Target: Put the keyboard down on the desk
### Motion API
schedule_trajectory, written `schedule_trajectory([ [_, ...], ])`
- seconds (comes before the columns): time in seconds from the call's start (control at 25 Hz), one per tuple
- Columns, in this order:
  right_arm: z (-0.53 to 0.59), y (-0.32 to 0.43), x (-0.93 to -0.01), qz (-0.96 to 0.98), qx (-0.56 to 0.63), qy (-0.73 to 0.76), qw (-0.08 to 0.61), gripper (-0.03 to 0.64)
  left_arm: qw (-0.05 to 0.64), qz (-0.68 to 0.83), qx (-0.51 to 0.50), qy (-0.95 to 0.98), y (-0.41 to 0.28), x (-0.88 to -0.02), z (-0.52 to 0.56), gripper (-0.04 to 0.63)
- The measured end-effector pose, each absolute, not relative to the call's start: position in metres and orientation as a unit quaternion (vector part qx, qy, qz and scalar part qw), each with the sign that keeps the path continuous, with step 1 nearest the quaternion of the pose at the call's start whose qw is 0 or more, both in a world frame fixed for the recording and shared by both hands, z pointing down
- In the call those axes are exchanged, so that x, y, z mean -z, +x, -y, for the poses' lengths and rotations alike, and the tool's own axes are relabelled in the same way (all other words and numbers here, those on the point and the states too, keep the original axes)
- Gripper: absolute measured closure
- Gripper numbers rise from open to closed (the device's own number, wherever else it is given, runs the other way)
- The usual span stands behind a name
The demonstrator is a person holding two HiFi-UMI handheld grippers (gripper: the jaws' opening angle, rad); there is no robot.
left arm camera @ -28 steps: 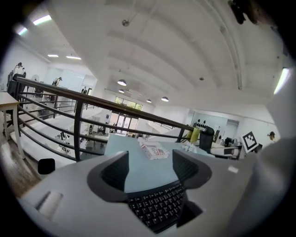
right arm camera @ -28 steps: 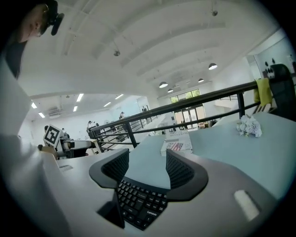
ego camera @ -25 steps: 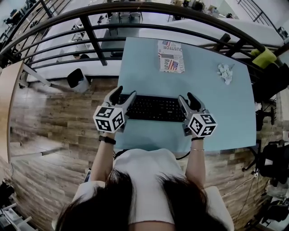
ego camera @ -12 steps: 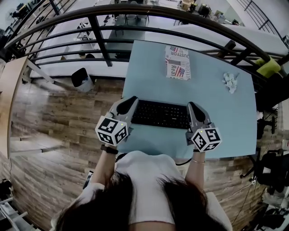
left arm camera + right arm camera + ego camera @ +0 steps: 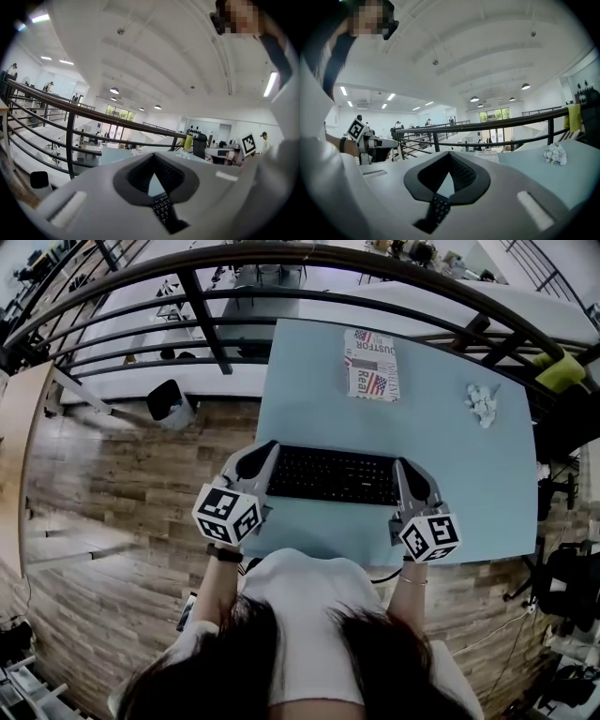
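Observation:
A black keyboard (image 5: pixel 333 474) lies across the near part of the light blue desk (image 5: pixel 469 456), as far as the head view shows. My left gripper (image 5: pixel 262 455) is at its left end, jaws closing tight with the keyboard's edge between them. At the right end is my right gripper (image 5: pixel 406 471), its jaws also closing down on the keyboard. In the left gripper view the keyboard's keys (image 5: pixel 162 209) show in the slot between the closed jaws. The right gripper view shows keys (image 5: pixel 436 209) in the same way.
A folded newspaper (image 5: pixel 372 364) lies at the desk's far edge and a crumpled white paper (image 5: pixel 483 401) at the far right, also seen as a crumpled paper (image 5: pixel 555 153) beyond my right gripper. A black railing (image 5: pixel 202 320) curves behind the desk. A black bin (image 5: pixel 172 401) stands on the floor to the left.
Both grippers stood open around the keyboard's ends a second ago; both have since closed onto it. The hands and keyboard have stayed near the desk's front edge.

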State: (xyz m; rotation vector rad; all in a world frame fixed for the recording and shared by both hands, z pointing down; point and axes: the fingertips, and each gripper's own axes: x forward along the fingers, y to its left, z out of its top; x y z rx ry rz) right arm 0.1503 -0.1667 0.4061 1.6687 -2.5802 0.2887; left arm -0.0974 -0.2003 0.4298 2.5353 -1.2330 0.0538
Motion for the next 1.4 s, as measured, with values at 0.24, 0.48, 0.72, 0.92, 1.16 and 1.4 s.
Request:
schedule_trajectory([
  [0.24,0.17,0.148,-0.402,0.835,-0.09,0.542,0.03,0.615,0.152,0.43,-0.018,0.89,-0.099,-0.426,0.205,0.538],
  [0.48,0.173,0.141,-0.4,0.839,-0.089,0.536,0.03,0.615,0.143,0.424,-0.022,0.894,-0.096,-0.423,0.208,0.538],
  [0.72,0.174,0.137,-0.398,0.841,-0.085,0.533,0.029,0.616,0.142,0.421,-0.022,0.895,-0.094,-0.422,0.208,0.538],
  [0.92,0.173,0.138,-0.397,0.841,-0.086,0.533,0.028,0.615,0.143,0.42,-0.024,0.896,-0.09,-0.422,0.208,0.538],
  [1.16,0.173,0.141,-0.399,0.841,-0.088,0.533,0.026,0.615,0.148,0.419,-0.02,0.896,-0.087,-0.423,0.207,0.538],
  [1.4,0.173,0.142,-0.402,0.838,-0.091,0.537,0.028,0.617,0.146,0.422,-0.021,0.894,-0.089,-0.423,0.207,0.538],
])
